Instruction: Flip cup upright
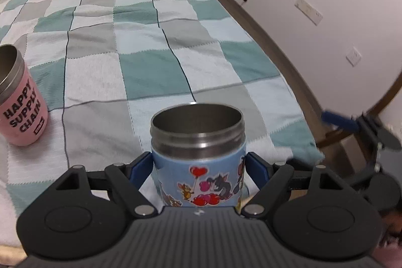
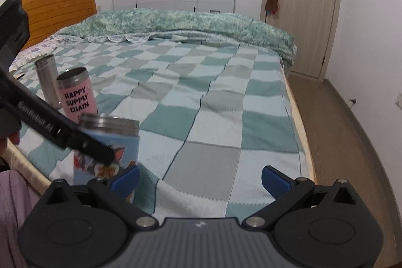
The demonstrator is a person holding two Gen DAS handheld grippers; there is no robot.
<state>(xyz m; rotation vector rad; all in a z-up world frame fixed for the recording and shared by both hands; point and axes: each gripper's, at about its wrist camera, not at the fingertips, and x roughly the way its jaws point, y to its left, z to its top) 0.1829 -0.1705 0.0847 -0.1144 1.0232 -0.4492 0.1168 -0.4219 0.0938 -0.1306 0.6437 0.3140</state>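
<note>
A blue cartoon-print steel cup [image 1: 198, 162] stands upright, open mouth up, on the checkered bedspread [image 1: 150, 47]. My left gripper [image 1: 199, 168] has its blue pads against both sides of the cup and is shut on it. The cup also shows in the right wrist view [image 2: 108, 142], partly hidden by the left gripper's black arm. My right gripper [image 2: 199, 178] is open and empty, to the right of the cup above the bedspread [image 2: 213, 112]; it also shows at the right edge of the left wrist view [image 1: 351, 124].
A pink cup reading HAPPY SUPPLY CHAIN [image 1: 18, 102] stands upright to the left, also in the right wrist view [image 2: 76, 93]. A plain steel cup [image 2: 47, 79] stands behind it. A folded green quilt [image 2: 188, 21] lies at the bed's far end. Floor and wall lie right of the bed edge [image 2: 299, 122].
</note>
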